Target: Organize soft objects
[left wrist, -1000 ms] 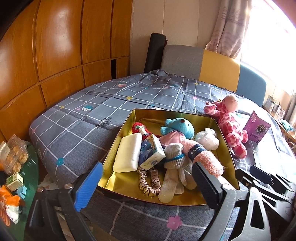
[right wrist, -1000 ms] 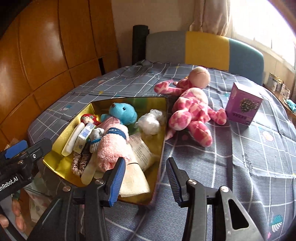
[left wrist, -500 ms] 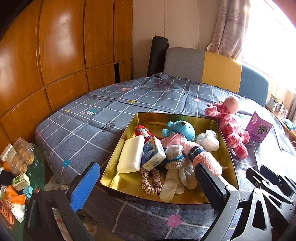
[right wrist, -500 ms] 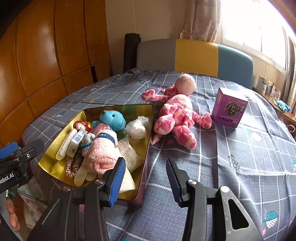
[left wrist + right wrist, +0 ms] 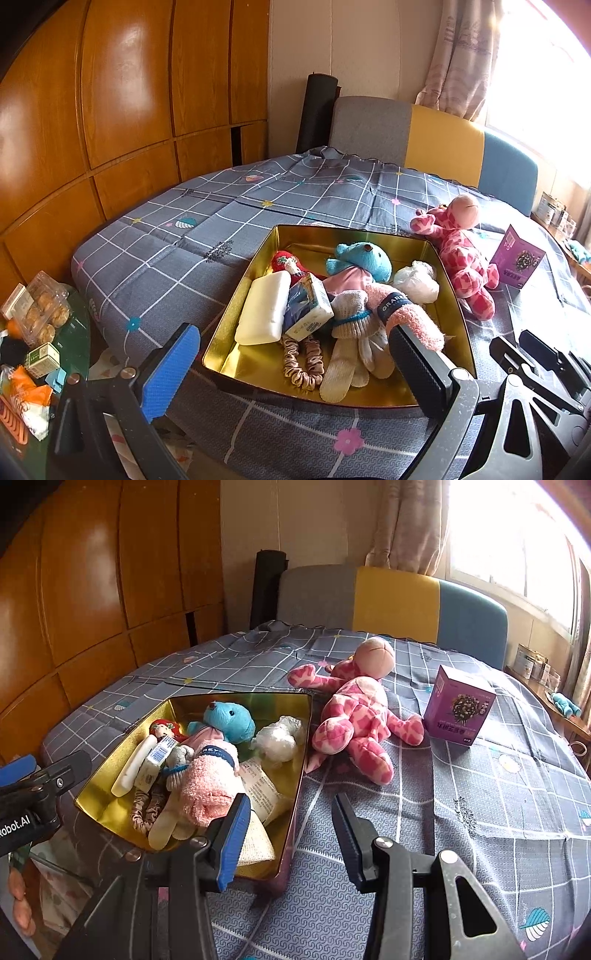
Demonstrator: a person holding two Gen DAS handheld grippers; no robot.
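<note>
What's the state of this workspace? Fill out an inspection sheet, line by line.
Surface: bed under a grey checked cover; gold metal tin near its front edge.
Job's things: blue plush toy, fluffy pink sock, white foam block and beige scrunchie in the tin; pink spotted plush toy lying on the cover beside it.
Clutter: purple cardboard box standing right of the pink toy.
Grippers: left tongs open wide, empty; right tongs open, empty.
Cables: nothing seen.
Surroundings: wooden wall panels; glass side table with snack packs; curtained window.
</note>
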